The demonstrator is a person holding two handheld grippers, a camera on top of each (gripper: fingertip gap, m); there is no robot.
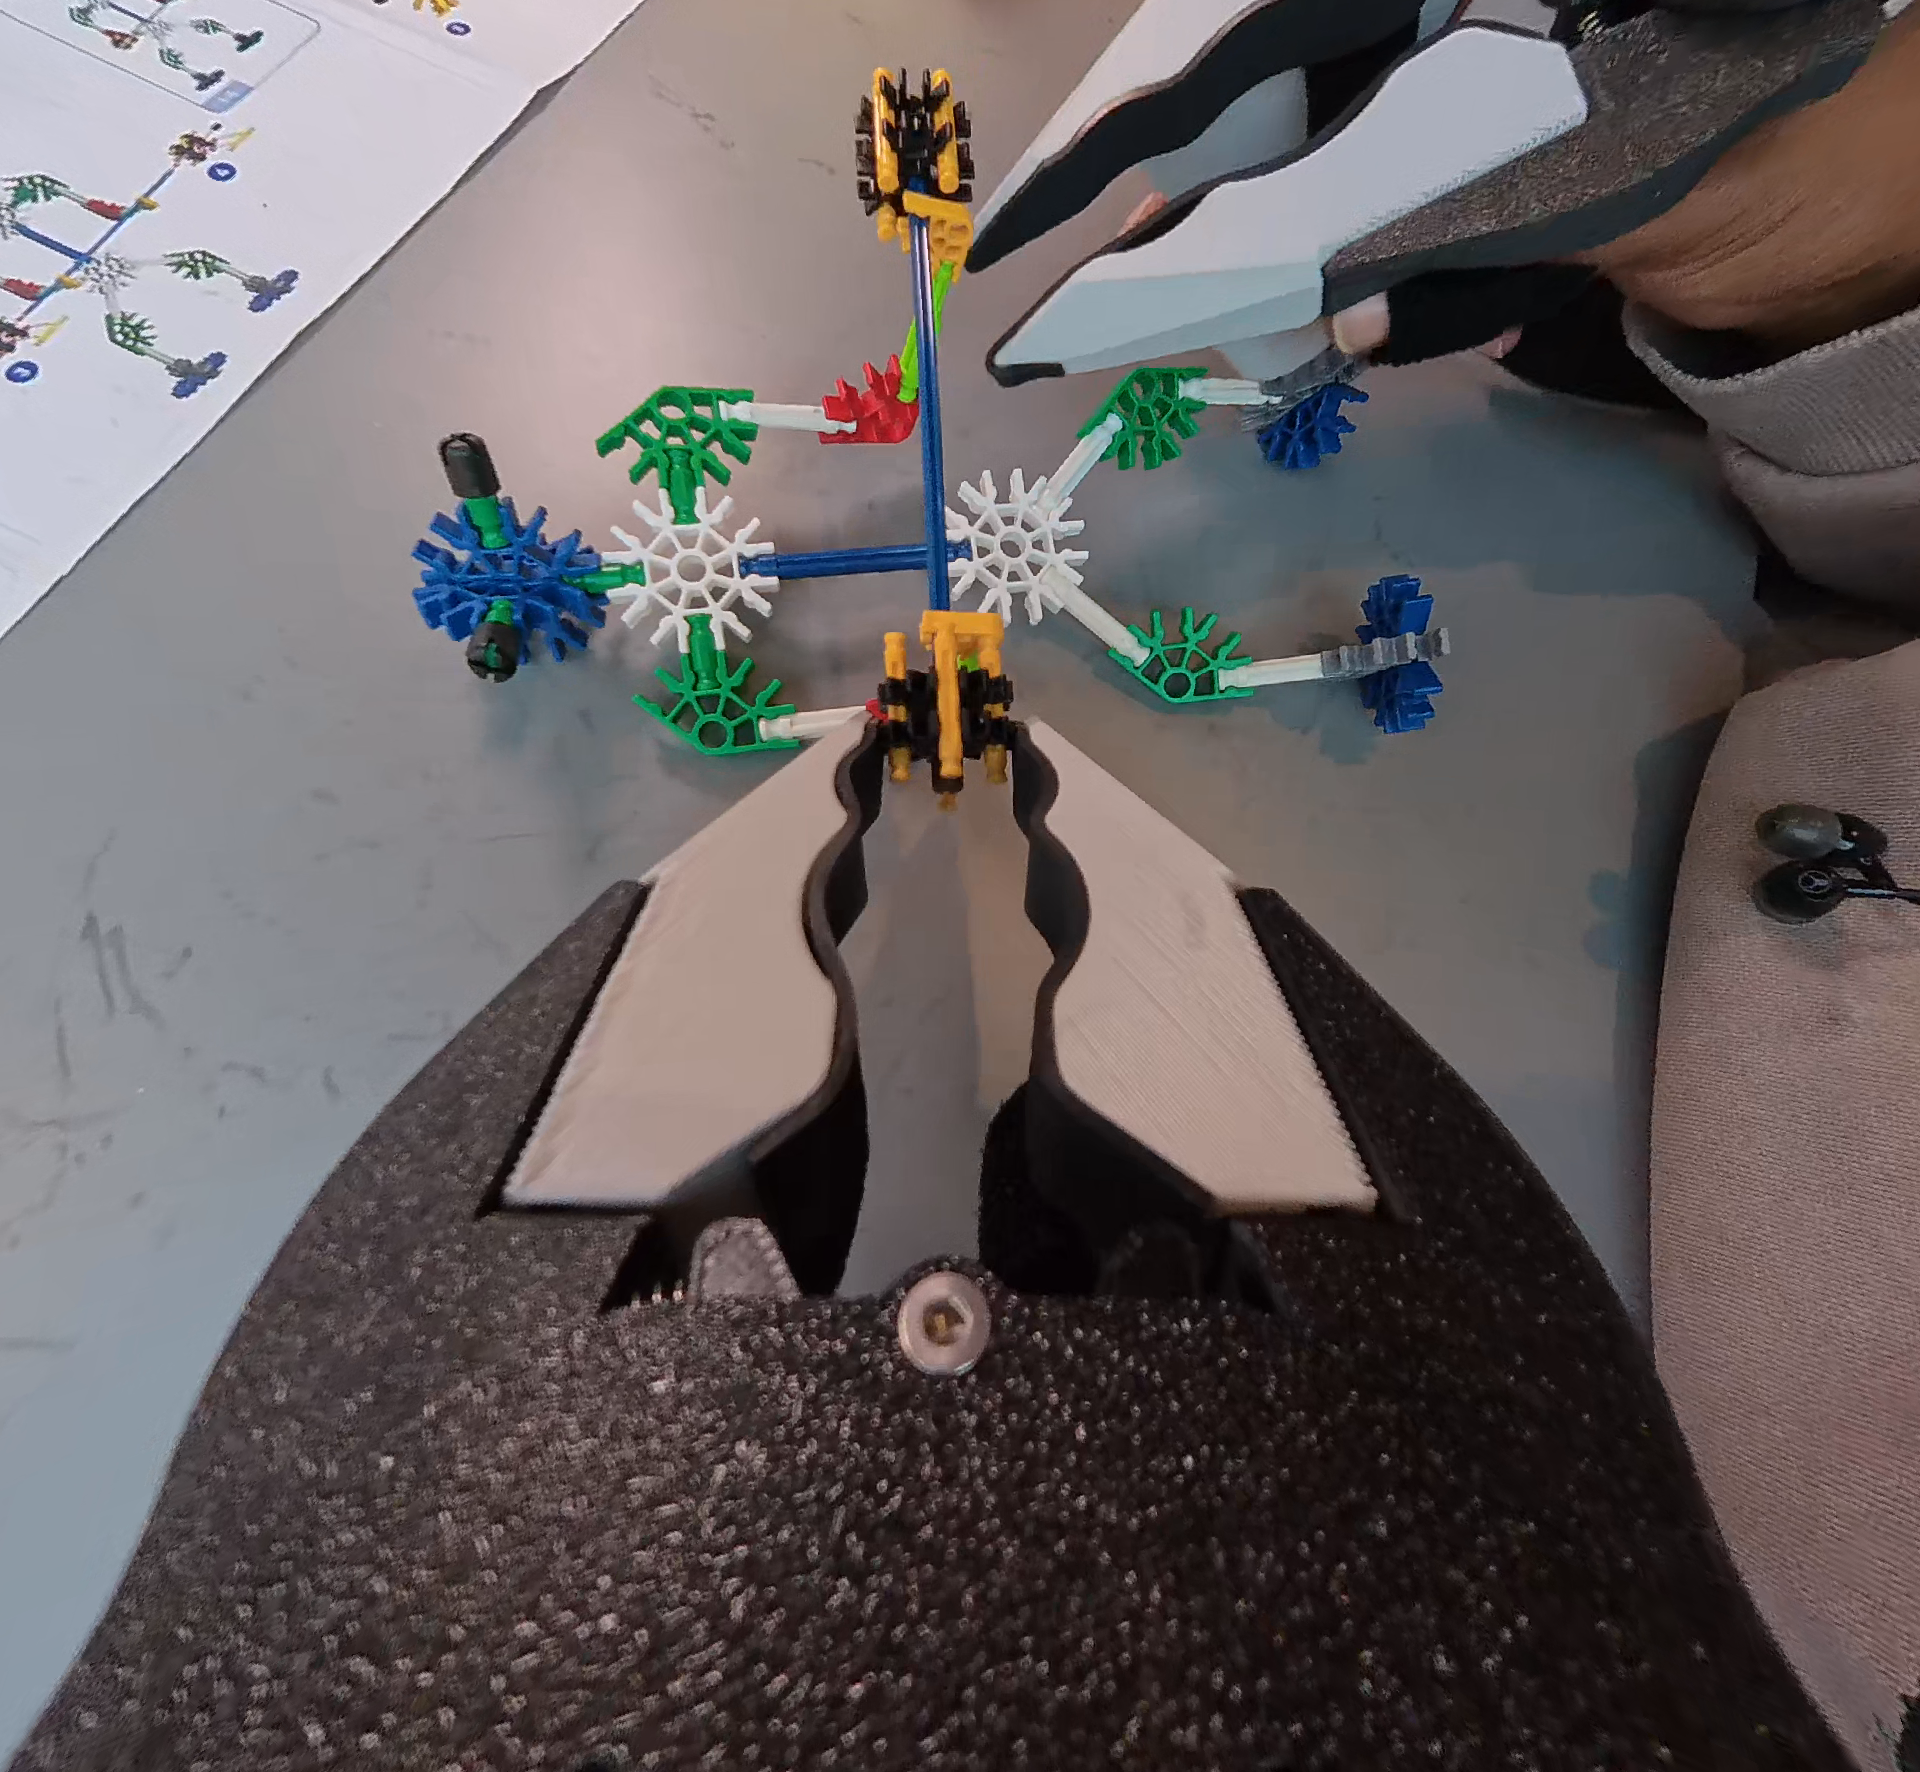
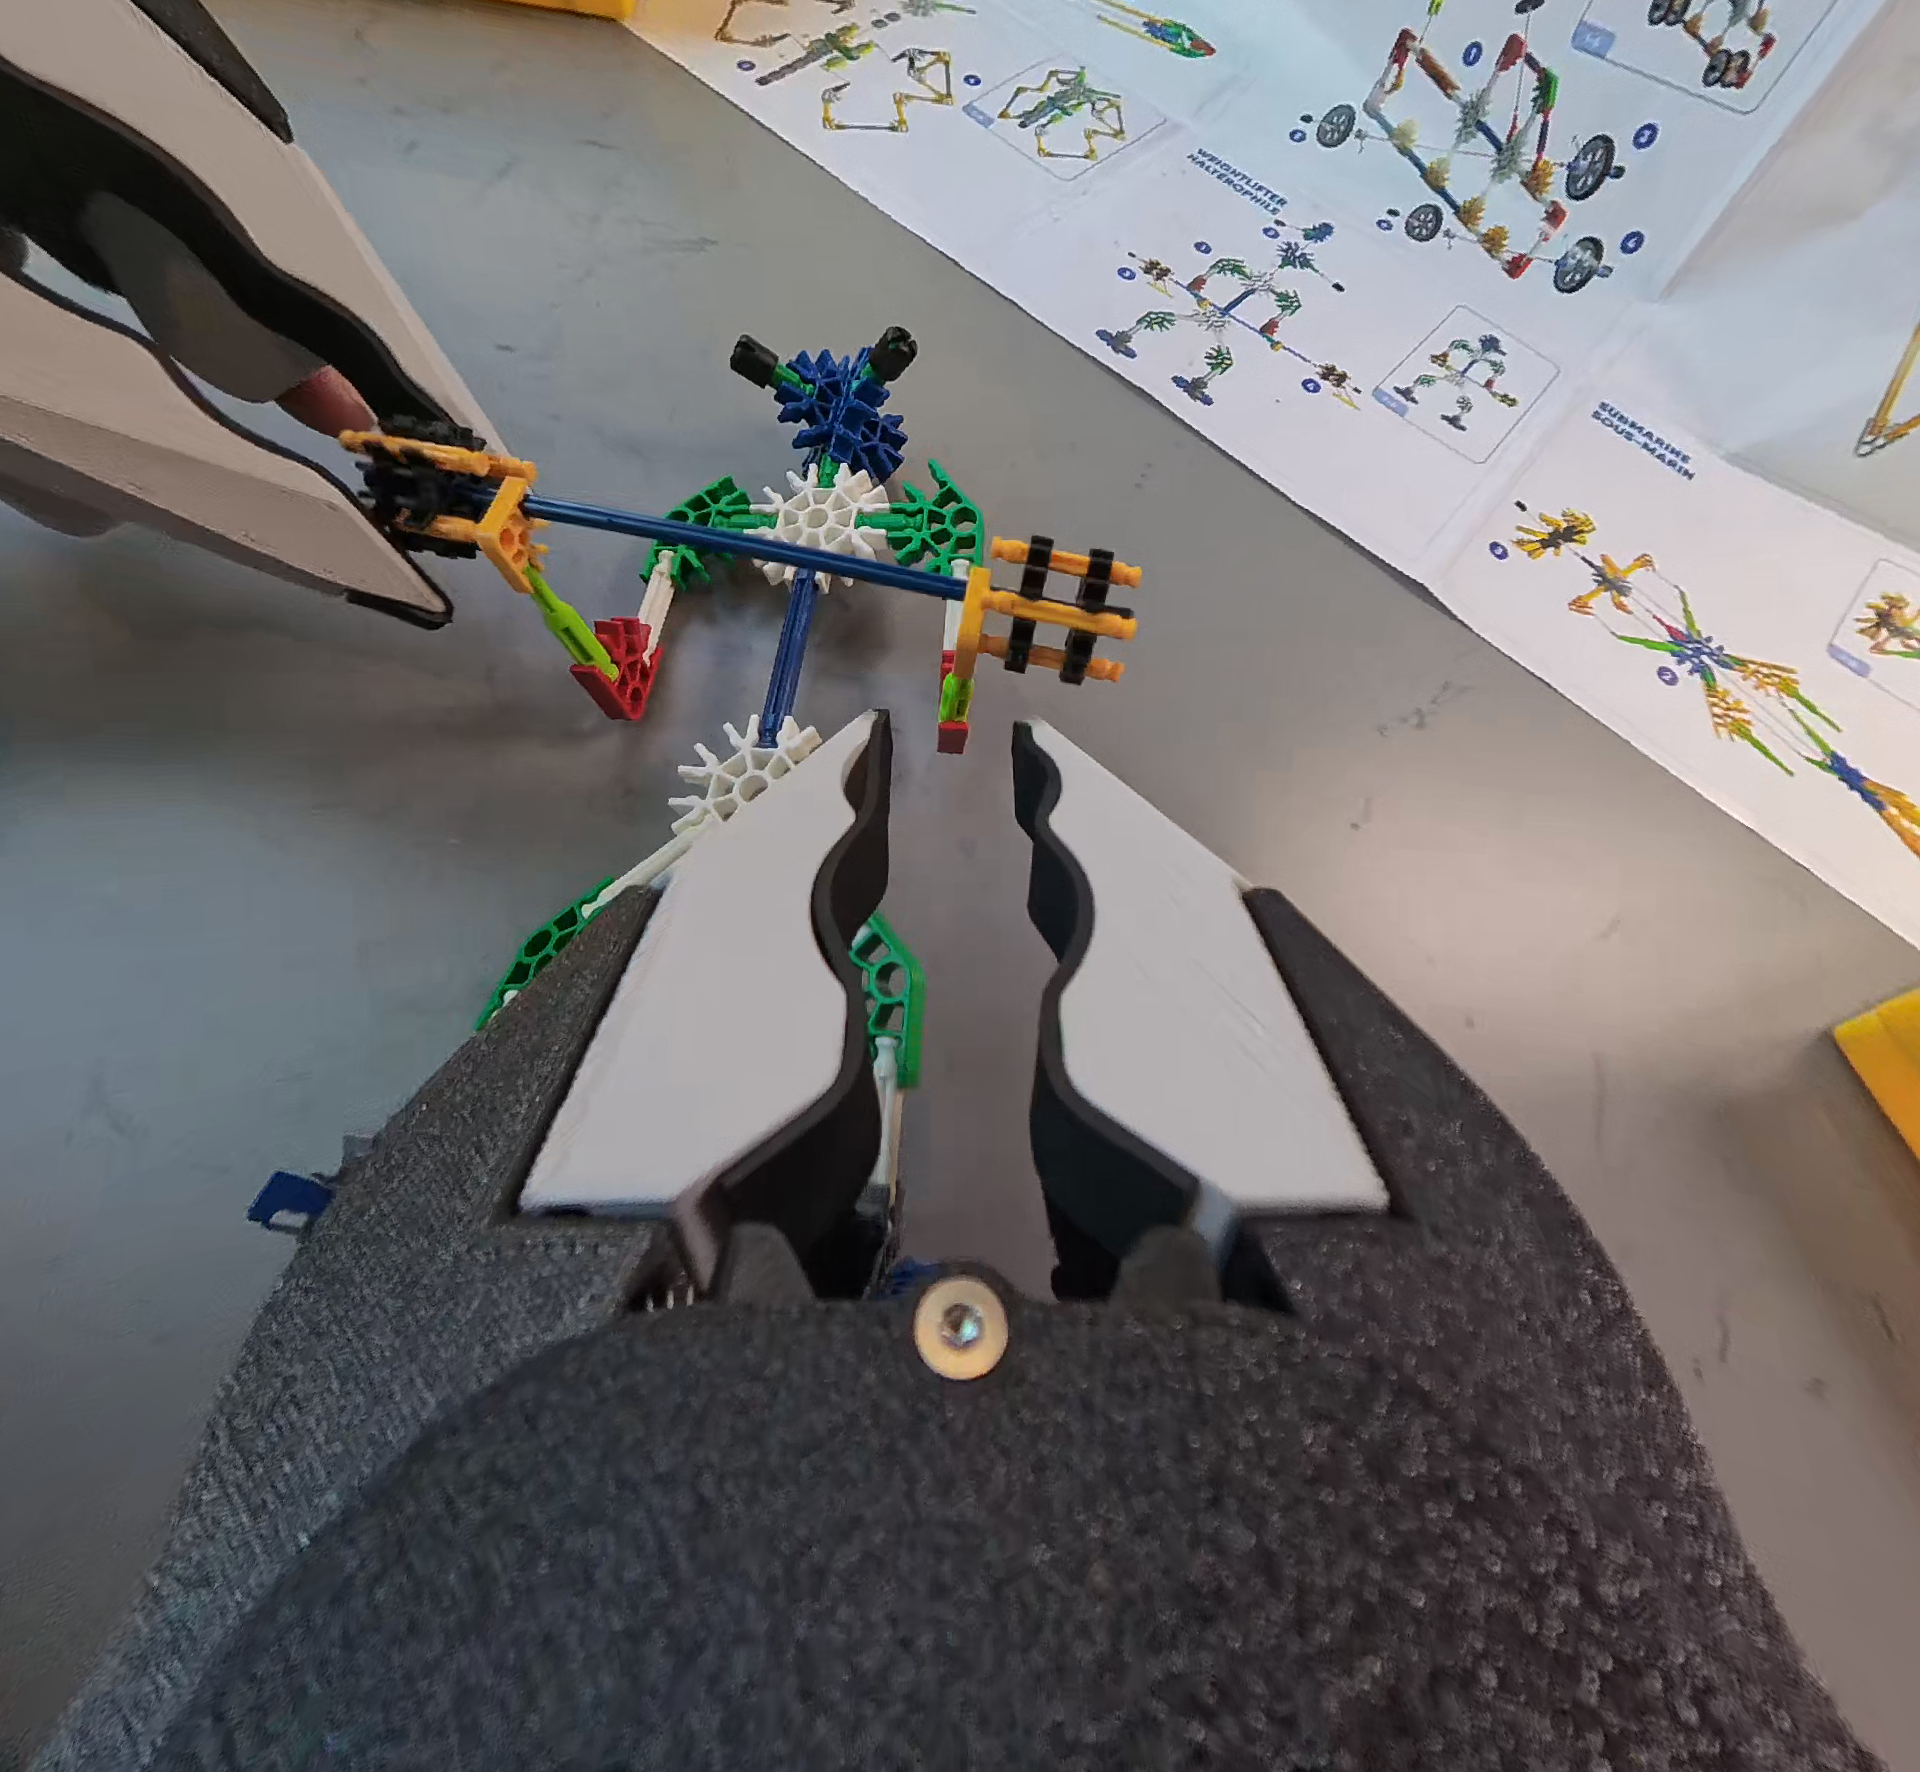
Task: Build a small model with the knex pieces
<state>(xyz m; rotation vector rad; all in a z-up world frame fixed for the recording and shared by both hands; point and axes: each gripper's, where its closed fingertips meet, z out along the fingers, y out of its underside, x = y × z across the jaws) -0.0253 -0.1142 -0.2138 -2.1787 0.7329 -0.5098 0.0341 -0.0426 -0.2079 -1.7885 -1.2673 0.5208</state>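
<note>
Evidently, one black-and-yellow end point(image 1: 943, 704) of the rod-and-connector figure point(image 1: 691, 569) was clamped by the left gripper point(image 1: 943, 746) over the grey table point(image 1: 312, 891); the right gripper point(image 2: 951, 725) was held parted, empty, beside the other end point(image 2: 1060, 610).

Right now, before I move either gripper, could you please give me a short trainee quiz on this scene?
1. True or false: the right gripper is shut on the model.
2. What does the left gripper hold? A) the black-and-yellow cluster B) a blue connector C) a red connector
3. Fill in: the long rod between the model's two end clusters is ____ in colour.

Key: 1 false, its jaws stand apart with nothing held between the tips; 2 A; 3 blue.
</note>
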